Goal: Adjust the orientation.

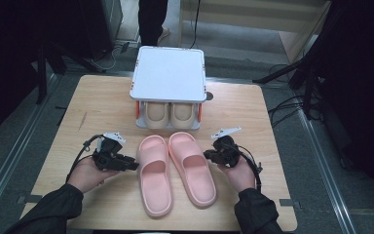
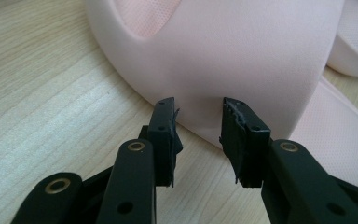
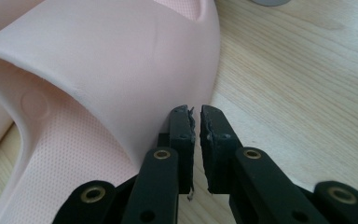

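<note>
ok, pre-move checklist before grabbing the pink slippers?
1. Left gripper jaws open at left pink slipper strap edge: ok.
2. Right gripper jaws open: not ok, nearly closed, nothing between them.
3. Right gripper at right pink slipper strap side: ok.
4. Slippers flat on the table, side by side: ok.
5. Lower shelf of the white rack free: not ok, beige slippers fill it.
6. Rack top free: ok.

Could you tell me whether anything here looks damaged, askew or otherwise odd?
The pads of the right gripper look worn, with ragged, frayed edges, and so do those of the left gripper. The two pink slippers lie neatly side by side on the table, and nothing else stands out.
</note>
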